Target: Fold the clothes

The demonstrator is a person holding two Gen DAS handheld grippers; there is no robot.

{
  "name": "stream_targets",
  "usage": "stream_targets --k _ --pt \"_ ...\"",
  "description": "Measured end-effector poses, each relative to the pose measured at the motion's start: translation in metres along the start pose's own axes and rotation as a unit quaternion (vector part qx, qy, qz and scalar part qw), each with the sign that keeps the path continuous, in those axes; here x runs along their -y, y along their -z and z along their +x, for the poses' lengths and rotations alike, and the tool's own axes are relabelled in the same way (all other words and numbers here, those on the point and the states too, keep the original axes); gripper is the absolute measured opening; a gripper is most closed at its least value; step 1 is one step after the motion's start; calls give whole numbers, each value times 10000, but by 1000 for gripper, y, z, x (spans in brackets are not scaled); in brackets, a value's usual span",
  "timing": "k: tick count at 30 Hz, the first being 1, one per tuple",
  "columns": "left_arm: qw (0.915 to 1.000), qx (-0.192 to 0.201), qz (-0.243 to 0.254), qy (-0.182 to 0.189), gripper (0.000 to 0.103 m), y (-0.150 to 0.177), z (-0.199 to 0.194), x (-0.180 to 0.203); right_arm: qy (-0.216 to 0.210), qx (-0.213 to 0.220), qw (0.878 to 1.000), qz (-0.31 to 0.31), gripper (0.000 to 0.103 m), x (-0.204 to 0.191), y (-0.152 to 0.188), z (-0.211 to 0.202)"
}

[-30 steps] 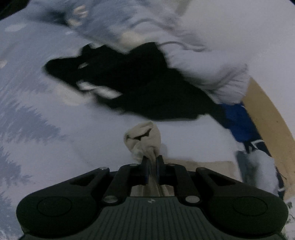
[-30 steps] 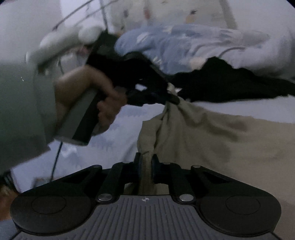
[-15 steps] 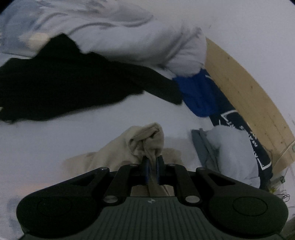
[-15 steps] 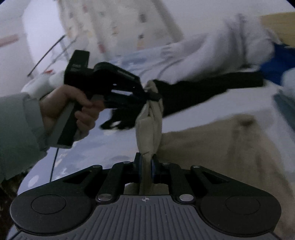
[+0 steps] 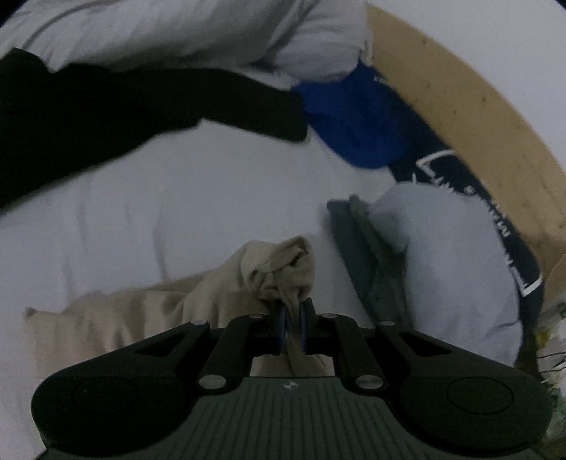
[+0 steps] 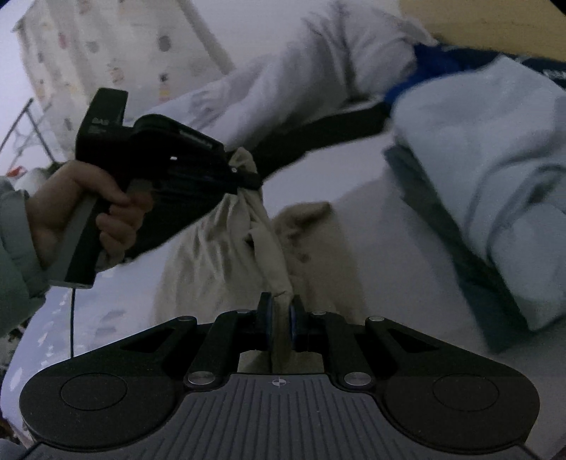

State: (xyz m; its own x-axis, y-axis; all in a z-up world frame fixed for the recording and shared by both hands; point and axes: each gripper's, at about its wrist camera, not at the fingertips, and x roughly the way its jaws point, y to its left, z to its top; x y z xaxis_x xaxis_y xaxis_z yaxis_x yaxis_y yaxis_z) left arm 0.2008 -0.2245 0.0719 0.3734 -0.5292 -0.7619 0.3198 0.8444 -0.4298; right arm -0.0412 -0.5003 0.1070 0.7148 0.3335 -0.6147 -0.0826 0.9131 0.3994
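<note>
A beige garment hangs bunched between both grippers over the white bed sheet. My left gripper is shut on one bunched corner of it. In the right wrist view the beige garment stretches from my right gripper, shut on its near edge, up to the left gripper, held by a hand at the left. The rest of the cloth trails on the sheet below.
A black garment lies across the far side of the bed below a white duvet. A blue cloth, a navy printed item and a pale blue and grey pile sit at the right by the wooden bed frame.
Both grippers have swung to the right across the bed with the beige garment held in them. The pile of pale blue and navy clothes has come into view and nearer.
</note>
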Motion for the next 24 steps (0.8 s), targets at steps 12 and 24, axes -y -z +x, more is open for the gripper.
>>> stream_targets --k 12,24 --pt "9977 395 -286 478 79 8 32 10 1637 -691 9838 247 21 65 20 9" --pt "9878 1506 -264 283 92 72 -119 -28 142 -514 9777 -2032 38 -58 75 10"
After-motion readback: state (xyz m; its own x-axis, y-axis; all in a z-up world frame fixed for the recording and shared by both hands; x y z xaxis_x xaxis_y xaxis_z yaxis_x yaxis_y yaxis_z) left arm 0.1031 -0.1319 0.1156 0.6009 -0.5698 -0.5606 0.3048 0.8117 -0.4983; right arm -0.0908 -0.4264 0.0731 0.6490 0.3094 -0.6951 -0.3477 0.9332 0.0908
